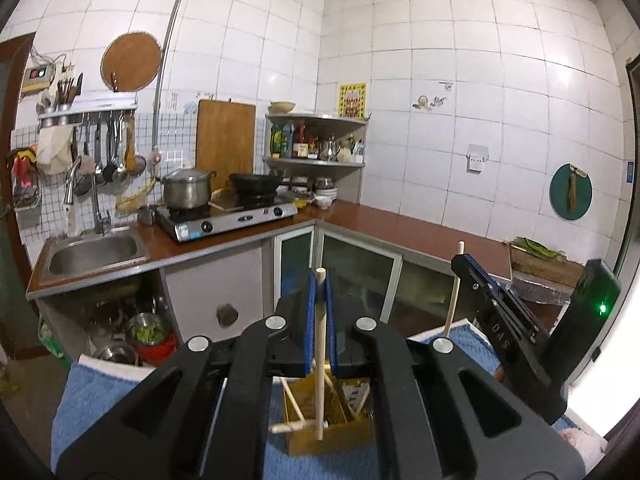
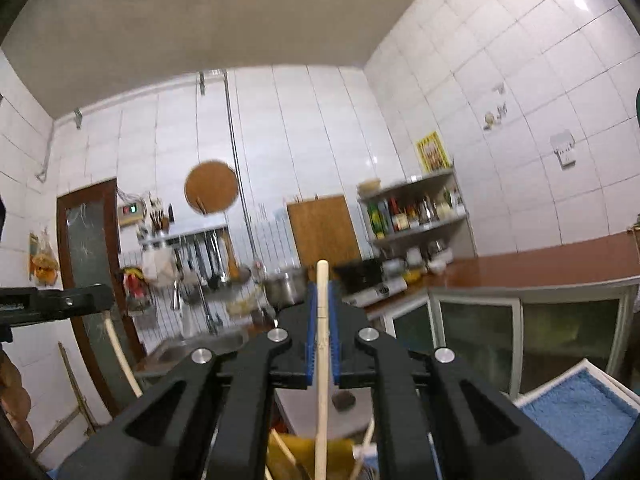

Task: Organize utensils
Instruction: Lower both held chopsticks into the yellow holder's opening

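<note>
left gripper (image 1: 320,292), black frame with blue pads, fills the lower centre of the left wrist view: clenched on a pale round wooden stick (image 1: 319,364), held upright. the stick's lower end hangs over a yellow-brown open cardboard box (image 1: 332,438) at bottom centre, which stands on a blue terry towel (image 1: 100,408).

right gripper (image 2: 322,308), same make, lower centre of the right wrist view: clenched on a second pale wooden stick (image 2: 321,400), its lower end reaching down toward the box at the bottom edge.

progress, judged: partly done. several wooden sticks (image 1: 294,404) already lean inside the box, one crosswise; two more remain in the grippers, neither released. whether other utensils wait elsewhere cannot be told.

left wrist view only: full box and its contents, towel beneath, the right gripper at right of frame with its stick, steel sink (image 1: 96,256) at mid left, gas stove with pot (image 1: 188,190) at centre.

right wrist view only: ceiling, brown door (image 2: 92,280) at left, the left gripper at the left edge. box barely visible, blurred.
</note>
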`<action>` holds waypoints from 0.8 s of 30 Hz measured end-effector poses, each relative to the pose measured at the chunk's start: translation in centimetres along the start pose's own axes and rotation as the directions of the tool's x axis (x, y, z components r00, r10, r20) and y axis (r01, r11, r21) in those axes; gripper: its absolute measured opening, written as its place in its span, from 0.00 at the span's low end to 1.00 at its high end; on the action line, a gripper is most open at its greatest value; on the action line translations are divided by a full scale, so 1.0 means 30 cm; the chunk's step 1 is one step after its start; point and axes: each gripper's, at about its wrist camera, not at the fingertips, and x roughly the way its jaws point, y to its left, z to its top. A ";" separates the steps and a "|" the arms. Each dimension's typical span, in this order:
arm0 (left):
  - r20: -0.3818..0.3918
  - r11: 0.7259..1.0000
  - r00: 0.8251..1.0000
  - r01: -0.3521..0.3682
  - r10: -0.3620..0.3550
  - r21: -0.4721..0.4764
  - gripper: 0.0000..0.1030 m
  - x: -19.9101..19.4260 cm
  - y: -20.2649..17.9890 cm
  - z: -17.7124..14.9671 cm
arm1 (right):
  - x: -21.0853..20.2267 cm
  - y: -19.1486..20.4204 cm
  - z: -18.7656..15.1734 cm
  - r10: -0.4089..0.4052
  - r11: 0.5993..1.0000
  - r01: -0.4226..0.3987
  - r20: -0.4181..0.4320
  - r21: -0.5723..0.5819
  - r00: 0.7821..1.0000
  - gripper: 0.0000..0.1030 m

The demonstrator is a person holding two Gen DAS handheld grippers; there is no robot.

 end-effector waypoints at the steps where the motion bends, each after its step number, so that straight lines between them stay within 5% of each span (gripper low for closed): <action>1: 0.015 1.000 1.000 -0.002 0.002 0.005 0.03 0.013 -0.003 0.003 | 0.007 0.002 -0.005 0.000 1.000 0.000 0.014 -0.005 1.000 0.06; 10: 0.038 1.000 0.999 -0.015 0.014 0.025 0.03 0.177 0.001 -0.081 | 0.065 -0.025 -0.136 -0.005 0.999 0.008 0.054 -0.048 0.999 0.06; 24: -0.134 0.999 0.991 -0.005 -0.002 -0.051 0.04 0.327 0.077 -0.309 | 0.024 -0.022 -0.304 -0.015 0.989 0.009 -0.038 -0.147 0.999 0.06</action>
